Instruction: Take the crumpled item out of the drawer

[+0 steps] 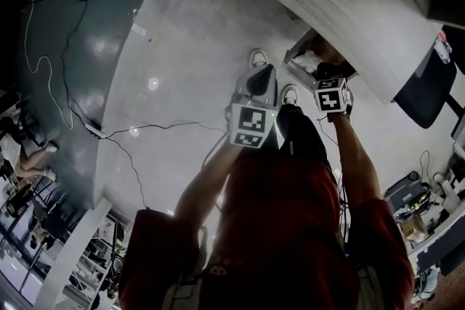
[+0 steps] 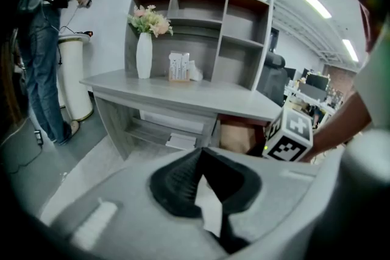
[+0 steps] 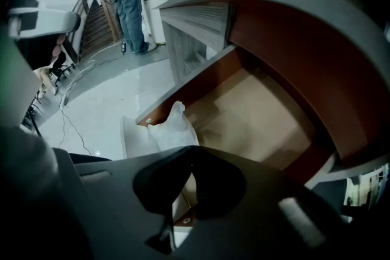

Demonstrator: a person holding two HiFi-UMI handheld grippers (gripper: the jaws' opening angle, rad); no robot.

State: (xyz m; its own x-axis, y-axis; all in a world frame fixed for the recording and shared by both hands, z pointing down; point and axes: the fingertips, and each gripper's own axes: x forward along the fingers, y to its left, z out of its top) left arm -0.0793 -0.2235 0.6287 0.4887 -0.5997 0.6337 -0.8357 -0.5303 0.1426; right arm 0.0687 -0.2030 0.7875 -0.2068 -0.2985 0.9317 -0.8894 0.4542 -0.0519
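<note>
Right hand-held gripper point(image 3: 192, 152): jaw tips together over the open drawer point(image 3: 256, 112), seemingly pinching the lower edge of the crumpled item point(image 3: 172, 129). The contact itself is partly hidden behind the dark jaws.

Crumpled item: white, paper-like, rising to a point just beyond the tips. It sits at the drawer's left wall, at the near end, and overlaps the rim. The rest of the tan drawer bottom is bare.

Drawer: pulled out from under the grey table point(image 2: 183, 91), at the table's right end. Inside walls are reddish-brown.

Left hand-held gripper point(image 2: 201, 154): jaws closed at the tips with nothing between them. It is held in the air to the left of the right one, facing the table and well apart from the drawer. The right one's marker cube point(image 2: 291, 137) shows at its right.

On the table: a white vase of flowers point(image 2: 144, 55) at the far left, and a shelf unit point(image 2: 244, 27) along the far edge.

Surroundings: a person point(image 2: 42, 70) stands at the far left, and a cable point(image 1: 145, 128) runs across the pale floor point(image 1: 182, 47).
</note>
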